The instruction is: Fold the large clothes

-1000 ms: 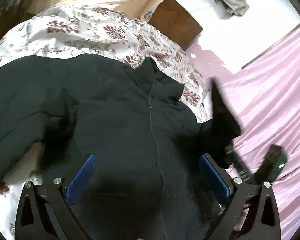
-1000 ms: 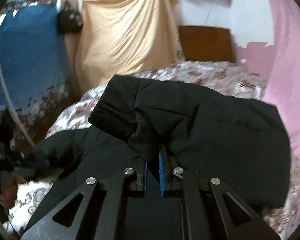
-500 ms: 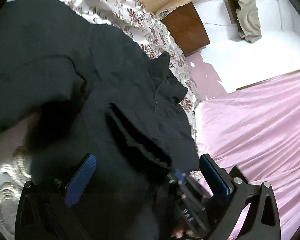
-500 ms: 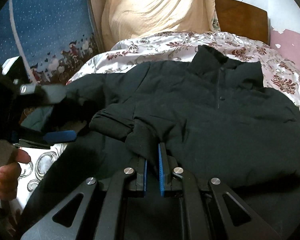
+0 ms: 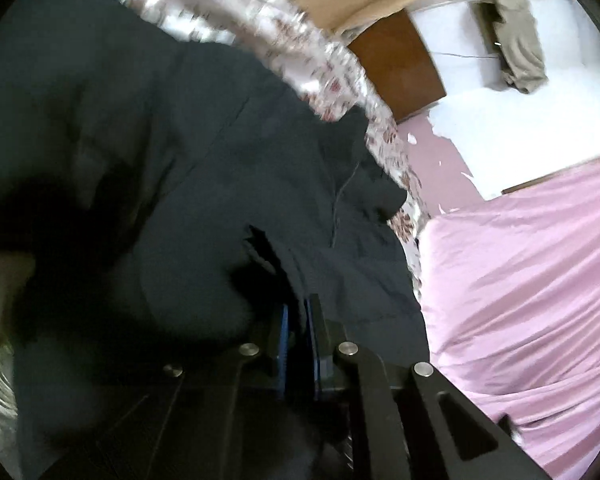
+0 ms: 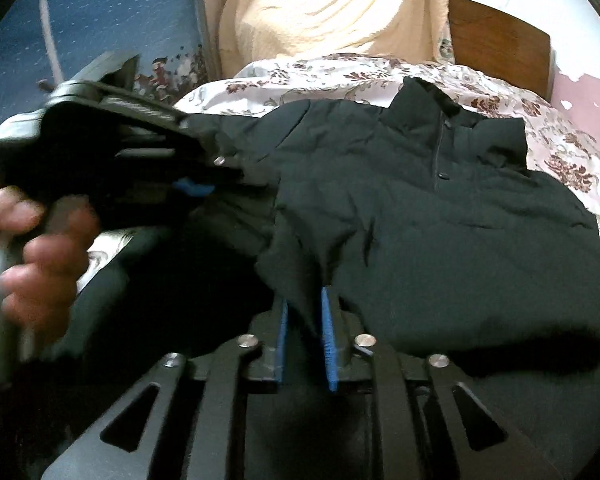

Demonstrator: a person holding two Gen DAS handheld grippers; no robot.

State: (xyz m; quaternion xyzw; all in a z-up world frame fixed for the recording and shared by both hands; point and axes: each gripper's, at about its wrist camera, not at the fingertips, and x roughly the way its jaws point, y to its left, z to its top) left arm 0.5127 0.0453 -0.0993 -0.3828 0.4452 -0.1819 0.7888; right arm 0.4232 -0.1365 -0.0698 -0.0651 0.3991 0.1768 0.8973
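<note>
A large black jacket (image 6: 440, 240) lies front-up on the floral bedsheet (image 6: 340, 76), collar toward the headboard; it fills the left wrist view (image 5: 180, 160) too. My right gripper (image 6: 306, 312) is shut on a fold of the jacket's sleeve or side, blue pads pressing the cloth. My left gripper (image 5: 296, 320) is shut on a dark fold of the jacket. It also shows at the left of the right wrist view (image 6: 192, 188), held by a hand and clamped on the jacket's left part.
A wooden headboard (image 6: 500, 48) and a cream blanket (image 6: 332, 8) stand behind the bed. A pink cloth (image 5: 520, 300) hangs on the right side. A blue patterned cloth (image 6: 112, 12) is at the left. A grey garment (image 5: 516, 40) hangs on the white wall.
My left gripper has closed from wide open onto jacket cloth. The right gripper has kept its hold and laid the folded part over the jacket front.
</note>
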